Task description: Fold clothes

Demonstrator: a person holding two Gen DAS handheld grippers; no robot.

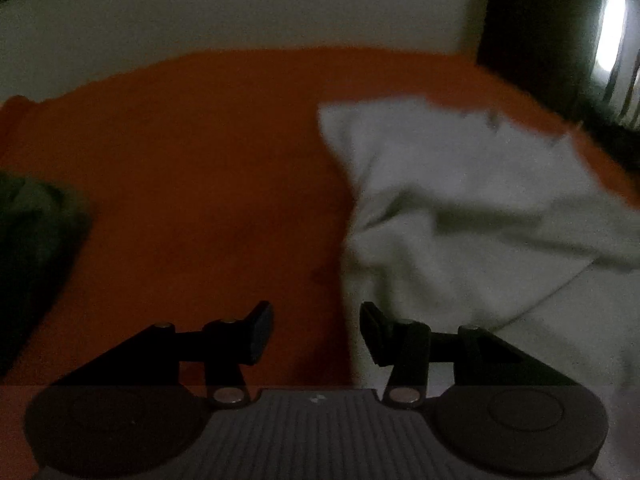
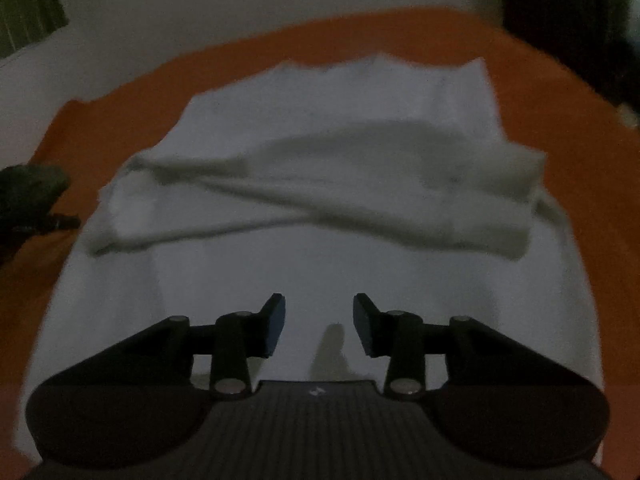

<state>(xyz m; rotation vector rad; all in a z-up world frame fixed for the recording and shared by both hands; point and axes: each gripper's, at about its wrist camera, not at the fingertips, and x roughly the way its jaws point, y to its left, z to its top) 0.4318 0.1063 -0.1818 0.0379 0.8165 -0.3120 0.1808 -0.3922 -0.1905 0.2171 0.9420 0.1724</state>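
A white garment (image 2: 320,184) lies spread on an orange bed sheet (image 2: 580,152), with its sleeves folded across the middle. My right gripper (image 2: 319,326) hovers open over the garment's near part, nothing between its fingers. In the left wrist view the same white garment (image 1: 460,208) fills the right side, blurred. My left gripper (image 1: 316,334) stands open at the garment's left edge, over the orange sheet (image 1: 192,184), holding nothing.
A dark green cloth heap (image 1: 36,240) lies at the left of the bed, also in the right wrist view as a dark green heap (image 2: 32,196). A pale wall (image 1: 240,8) stands behind the bed. A dark window area with a bright light (image 1: 610,32) is at the far right.
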